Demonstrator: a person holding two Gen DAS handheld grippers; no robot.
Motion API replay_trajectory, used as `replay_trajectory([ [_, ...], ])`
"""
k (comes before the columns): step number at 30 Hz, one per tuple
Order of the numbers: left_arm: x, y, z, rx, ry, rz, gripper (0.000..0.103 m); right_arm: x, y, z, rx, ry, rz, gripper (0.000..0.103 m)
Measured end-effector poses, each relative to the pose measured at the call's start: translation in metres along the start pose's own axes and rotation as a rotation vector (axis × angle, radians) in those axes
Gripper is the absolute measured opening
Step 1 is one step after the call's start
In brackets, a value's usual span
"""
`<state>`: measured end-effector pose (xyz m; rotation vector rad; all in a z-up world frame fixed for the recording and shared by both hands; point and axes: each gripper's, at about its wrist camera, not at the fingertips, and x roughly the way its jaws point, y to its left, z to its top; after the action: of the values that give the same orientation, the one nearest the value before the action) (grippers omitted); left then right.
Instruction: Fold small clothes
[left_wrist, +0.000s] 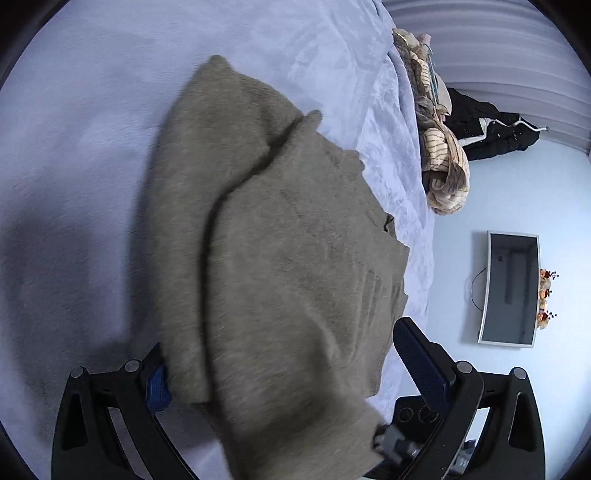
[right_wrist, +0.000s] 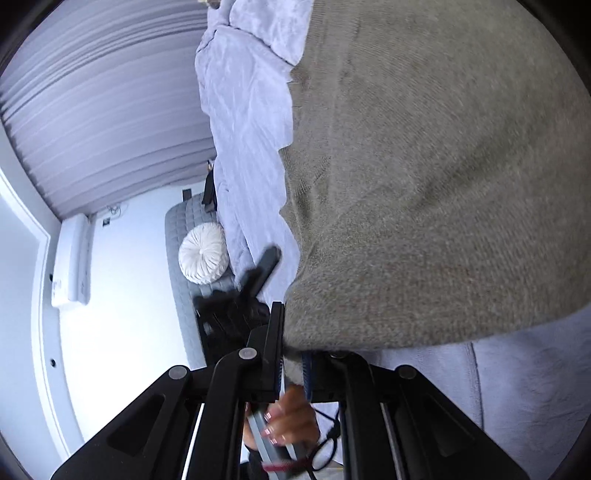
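Grey-brown knit sweater (left_wrist: 266, 258) draped over pale lilac bed cover (left_wrist: 74, 147), striped clothes heap (left_wrist: 443, 162) beyond, left gripper (left_wrist: 280, 373) spread wide around sweater's near edge, right gripper (right_wrist: 293, 369) pinching sweater's hem, hand (right_wrist: 291, 421) underneath

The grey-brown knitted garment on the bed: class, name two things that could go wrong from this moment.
1. The right gripper pinches only a thin edge of the knitted garment; that edge might slip free when pulled.
2. The left gripper stands open with the garment draped between its fingers; closing here might catch several layers and spoil the fold.
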<state>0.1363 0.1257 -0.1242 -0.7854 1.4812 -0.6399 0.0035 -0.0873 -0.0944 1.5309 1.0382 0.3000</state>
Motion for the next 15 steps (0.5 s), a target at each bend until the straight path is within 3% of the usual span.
replay_trajectory([
  [3, 0.018, -0.021, 0.004, 0.074, 0.065, 0.005, 0.103, 0.004, -0.006, -0.006, -0.002, 0.037, -0.032, 0.009],
  [7, 0.035, -0.033, 0.000, 0.142, 0.085, 0.097, 0.100, 0.000, -0.015, -0.008, -0.025, 0.123, -0.124, 0.013],
  [8, 0.038, -0.034, -0.001, 0.155, 0.087, 0.132, 0.096, -0.007, -0.018, -0.009, -0.037, 0.147, -0.165, 0.013],
  [10, 0.044, -0.033, -0.002, 0.188, 0.096, 0.223, 0.065, -0.017, -0.020, -0.010, -0.068, 0.194, -0.263, 0.014],
  [11, 0.047, -0.033, -0.003, 0.208, 0.107, 0.266, 0.057, -0.023, -0.019, -0.010, -0.090, 0.209, -0.310, 0.015],
  [12, 0.050, -0.034, -0.005, 0.229, 0.116, 0.302, 0.047, -0.029, -0.017, -0.009, -0.111, 0.209, -0.344, 0.021],
  [13, 0.051, -0.035, -0.006, 0.247, 0.115, 0.309, 0.045, -0.036, -0.014, -0.006, -0.131, 0.201, -0.378, 0.026],
  [14, 0.050, -0.036, -0.007, 0.256, 0.107, 0.307, 0.043, -0.044, -0.011, -0.002, -0.150, 0.182, -0.407, 0.043],
  [15, 0.048, -0.038, -0.007, 0.264, 0.094, 0.309, 0.039, -0.051, -0.007, 0.005, -0.171, 0.149, -0.428, 0.051],
])
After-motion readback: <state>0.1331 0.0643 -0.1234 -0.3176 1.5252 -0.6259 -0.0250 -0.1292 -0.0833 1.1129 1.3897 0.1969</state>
